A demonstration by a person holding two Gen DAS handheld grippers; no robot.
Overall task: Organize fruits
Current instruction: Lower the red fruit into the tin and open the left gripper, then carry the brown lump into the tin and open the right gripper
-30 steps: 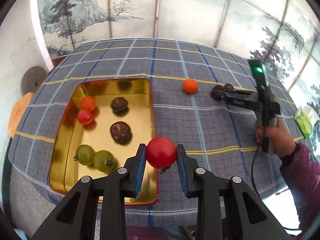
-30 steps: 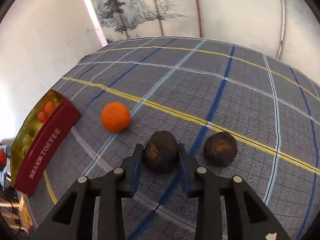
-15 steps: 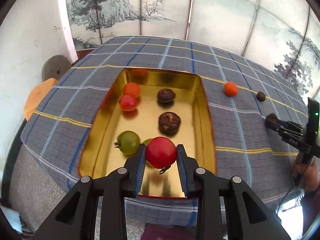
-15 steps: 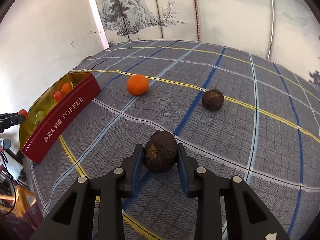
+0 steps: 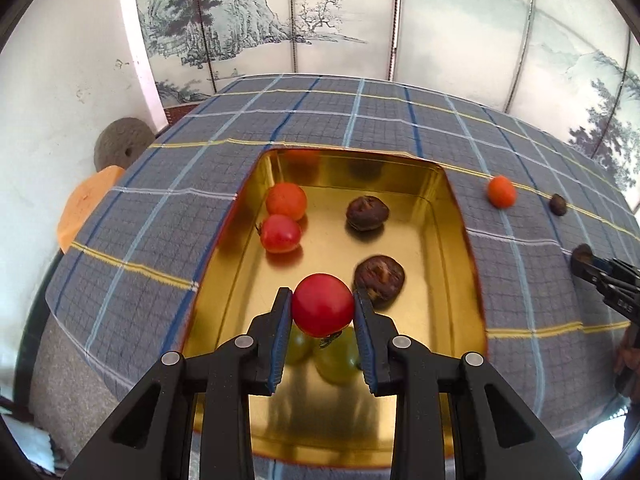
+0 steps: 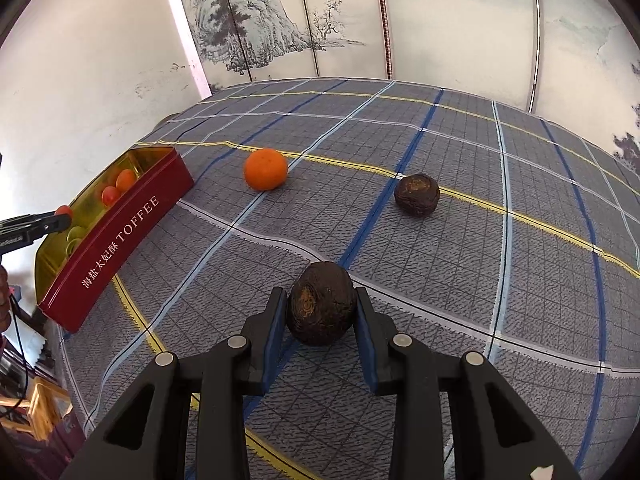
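Observation:
My left gripper (image 5: 322,312) is shut on a red tomato (image 5: 322,309) and holds it over the near half of the gold tin (image 5: 460,216). In the tin lie an orange fruit (image 5: 286,201), a red tomato (image 5: 280,233), two dark brown fruits (image 5: 367,213) (image 5: 380,276) and two green fruits (image 5: 337,357). My right gripper (image 6: 321,312) is shut on a dark brown fruit (image 6: 321,309) above the cloth. An orange fruit (image 6: 265,169) and another dark brown fruit (image 6: 417,194) lie on the cloth beyond it. The tin's red side (image 6: 120,236) is at the left.
The table has a grey checked cloth (image 6: 480,260) and its edge drops off at the near left. A round stone (image 5: 120,148) and an orange cushion (image 5: 86,204) lie beside the table by the white wall. A painted screen stands behind.
My left gripper has moved with the red tomato from beside the tin's right edge to over the tin. My right gripper has lifted the dark fruit and drawn back from the other fruits.

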